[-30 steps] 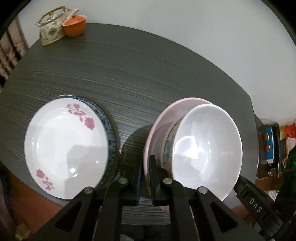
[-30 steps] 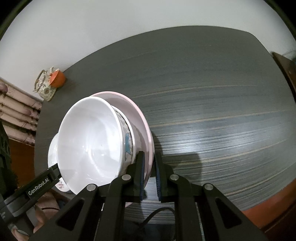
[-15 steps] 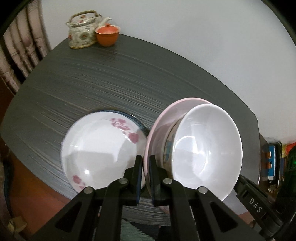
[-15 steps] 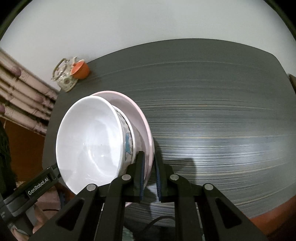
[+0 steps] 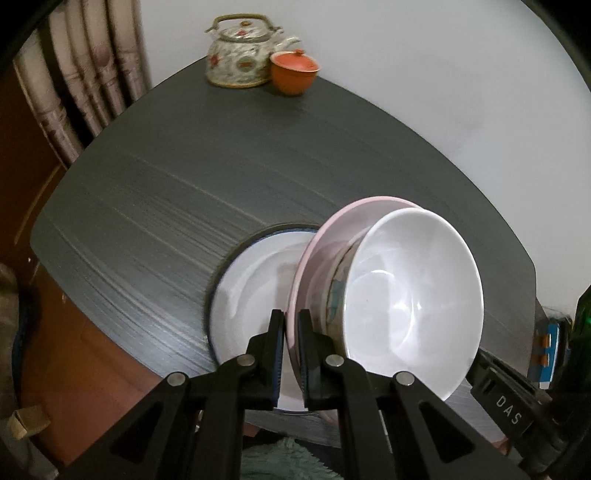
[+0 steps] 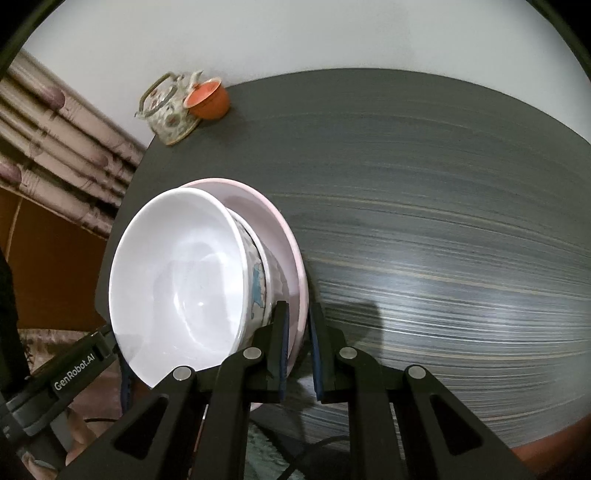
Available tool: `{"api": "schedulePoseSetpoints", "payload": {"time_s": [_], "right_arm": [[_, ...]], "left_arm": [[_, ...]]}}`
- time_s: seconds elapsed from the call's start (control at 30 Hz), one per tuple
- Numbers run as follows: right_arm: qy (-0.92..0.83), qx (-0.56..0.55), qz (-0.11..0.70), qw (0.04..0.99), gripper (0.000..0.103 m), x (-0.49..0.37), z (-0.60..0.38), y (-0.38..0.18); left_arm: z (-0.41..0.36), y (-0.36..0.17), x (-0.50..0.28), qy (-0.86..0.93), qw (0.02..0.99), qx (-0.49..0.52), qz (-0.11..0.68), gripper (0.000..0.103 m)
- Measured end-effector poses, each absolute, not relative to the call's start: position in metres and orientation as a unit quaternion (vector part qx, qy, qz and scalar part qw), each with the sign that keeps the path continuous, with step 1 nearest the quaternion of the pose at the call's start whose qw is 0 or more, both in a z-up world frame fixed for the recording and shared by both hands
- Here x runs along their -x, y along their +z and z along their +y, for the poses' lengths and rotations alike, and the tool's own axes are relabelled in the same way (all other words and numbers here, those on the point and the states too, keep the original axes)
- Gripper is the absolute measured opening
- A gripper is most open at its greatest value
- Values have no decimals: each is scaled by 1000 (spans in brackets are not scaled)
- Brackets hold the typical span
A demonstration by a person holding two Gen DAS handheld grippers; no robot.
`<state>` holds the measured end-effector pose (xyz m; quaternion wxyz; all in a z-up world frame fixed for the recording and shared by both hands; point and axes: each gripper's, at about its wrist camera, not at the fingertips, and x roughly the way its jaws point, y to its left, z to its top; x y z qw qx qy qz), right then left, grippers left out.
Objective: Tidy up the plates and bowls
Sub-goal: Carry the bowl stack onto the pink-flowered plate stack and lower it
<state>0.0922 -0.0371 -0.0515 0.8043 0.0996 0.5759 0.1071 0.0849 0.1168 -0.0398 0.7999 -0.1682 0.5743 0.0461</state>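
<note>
Left wrist view: both claws, left claw [image 5: 291, 341] and right claw [image 6: 298, 341], pinch the pink plate [image 5: 314, 251] carrying bowls [image 5: 410, 295], the white plate [image 5: 255, 280] just left below on the counter [image 5: 184, 192].

At my eleven o'clock, far across the dark wood-grain table [image 5: 229, 155], sits a floral teapot [image 5: 240, 61] with an arched handle, and an orange lidded cup [image 5: 294, 72] touches its right side. Pinkish patterned curtains [image 5: 85, 85] hang at nine to ten o'clock beyond the table edge. A plain white wall [image 6: 295, 33] fills twelve o'clock.
</note>
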Motion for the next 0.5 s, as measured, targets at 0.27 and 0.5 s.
{"api": "schedulePoseSetpoints", "payload": {"time_s": [0.27, 0.5], "right_arm": [[114, -86, 590, 795, 13, -92, -16, -67], [111, -84, 596, 791, 13, -90, -11, -74]], "left_arm": [[136, -51, -80, 56, 790, 180, 584, 5], [142, -58, -81, 54, 786, 183, 587, 5]]}}
